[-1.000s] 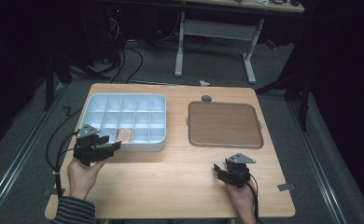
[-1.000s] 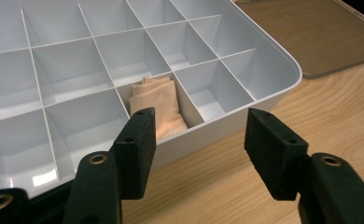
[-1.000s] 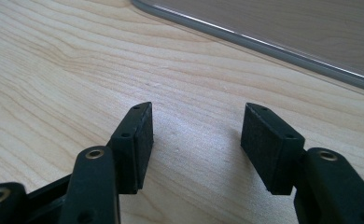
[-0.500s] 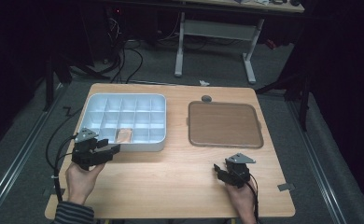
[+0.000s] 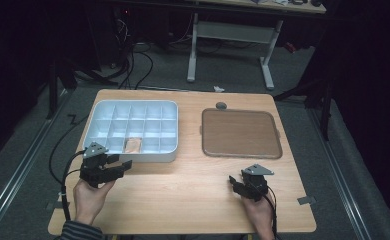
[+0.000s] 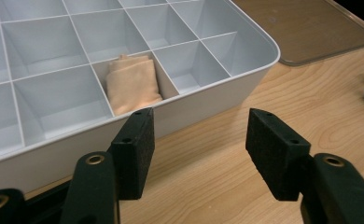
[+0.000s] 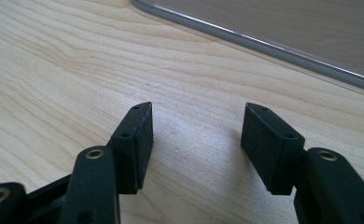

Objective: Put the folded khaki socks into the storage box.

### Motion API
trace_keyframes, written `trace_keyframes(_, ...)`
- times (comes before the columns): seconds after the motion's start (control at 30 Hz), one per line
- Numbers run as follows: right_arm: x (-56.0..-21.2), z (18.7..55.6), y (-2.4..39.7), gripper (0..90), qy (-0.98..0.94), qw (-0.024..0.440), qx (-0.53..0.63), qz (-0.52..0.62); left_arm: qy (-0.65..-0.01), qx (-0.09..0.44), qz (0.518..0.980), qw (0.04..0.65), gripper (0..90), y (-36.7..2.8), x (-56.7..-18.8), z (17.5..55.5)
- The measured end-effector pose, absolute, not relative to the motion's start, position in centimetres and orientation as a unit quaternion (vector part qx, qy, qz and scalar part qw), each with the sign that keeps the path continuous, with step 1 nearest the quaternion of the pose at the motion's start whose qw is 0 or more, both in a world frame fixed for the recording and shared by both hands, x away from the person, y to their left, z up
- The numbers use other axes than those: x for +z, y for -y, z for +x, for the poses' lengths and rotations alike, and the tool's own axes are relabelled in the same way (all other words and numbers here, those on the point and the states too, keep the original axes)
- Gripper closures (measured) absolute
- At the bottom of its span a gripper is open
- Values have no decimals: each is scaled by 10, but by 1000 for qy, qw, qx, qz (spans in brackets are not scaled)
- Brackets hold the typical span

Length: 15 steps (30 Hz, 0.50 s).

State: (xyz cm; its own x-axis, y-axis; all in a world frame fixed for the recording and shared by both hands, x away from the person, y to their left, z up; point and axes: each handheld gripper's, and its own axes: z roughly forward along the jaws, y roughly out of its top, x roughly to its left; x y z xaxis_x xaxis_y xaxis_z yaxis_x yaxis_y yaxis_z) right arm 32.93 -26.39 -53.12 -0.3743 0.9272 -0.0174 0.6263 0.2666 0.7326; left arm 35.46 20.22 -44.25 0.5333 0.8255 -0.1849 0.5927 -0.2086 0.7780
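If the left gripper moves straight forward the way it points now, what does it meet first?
Probably the near wall of the white plastic compartment tray; the left gripper, jaws open and empty, points at it, just before the folded beige cloth.

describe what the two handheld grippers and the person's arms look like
Both the left gripper and the right gripper are black, each topped by a grey three-cornered plate. Their fingers are flat rectangular black foam-like pads on black arms with brass-coloured rivets. A black cable trails from the left gripper. The left forearm wears a dark striped sleeve.
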Motion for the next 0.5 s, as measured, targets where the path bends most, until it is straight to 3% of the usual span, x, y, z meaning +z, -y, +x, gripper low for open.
trace_keyframes(0.5, -531, 329, 264, 439, -762, 230, 327, 510, -446, 127, 772, 434, 419, -192, -454, 349)
